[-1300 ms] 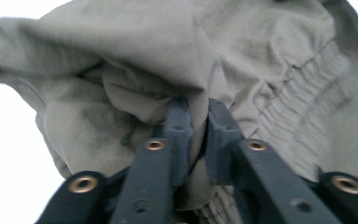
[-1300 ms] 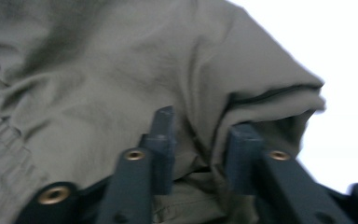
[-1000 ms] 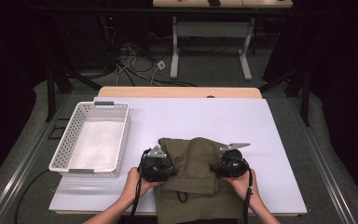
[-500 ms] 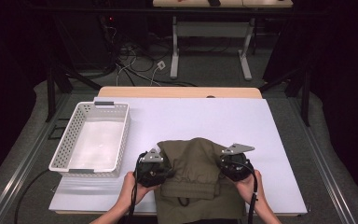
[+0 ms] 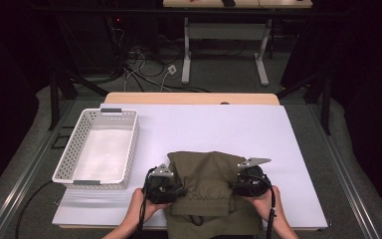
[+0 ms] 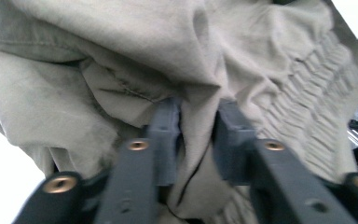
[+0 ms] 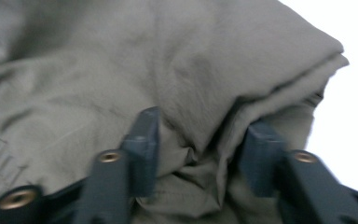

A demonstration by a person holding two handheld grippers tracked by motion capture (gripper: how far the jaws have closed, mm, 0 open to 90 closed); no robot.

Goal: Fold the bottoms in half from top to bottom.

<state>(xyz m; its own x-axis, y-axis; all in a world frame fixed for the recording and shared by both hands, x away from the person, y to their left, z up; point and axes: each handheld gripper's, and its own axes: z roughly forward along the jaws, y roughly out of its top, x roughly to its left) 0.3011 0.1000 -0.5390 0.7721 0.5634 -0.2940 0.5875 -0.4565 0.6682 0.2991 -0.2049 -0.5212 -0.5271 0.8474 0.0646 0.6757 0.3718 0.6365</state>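
A light wooden table [image 5: 191, 98] carries a broad white sheet [image 5: 229, 129] over most of its top — on it, a white perforated plastic basket [image 5: 64, 157] at the left and a folded olive-green fabric garment [image 5: 206, 174] at the near edge.

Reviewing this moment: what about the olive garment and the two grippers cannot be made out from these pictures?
- Olive garment, high view: its near end is cut off by the bottom edge, so its full length and type stay unclear.
- Right gripper, right gripper view: motion blur; jaws stand apart around a bunched fold, and whether they pinch it is unclear.
- Left gripper, left gripper view: fabric hides the table beneath.
- White basket, high view: holes too small to count.
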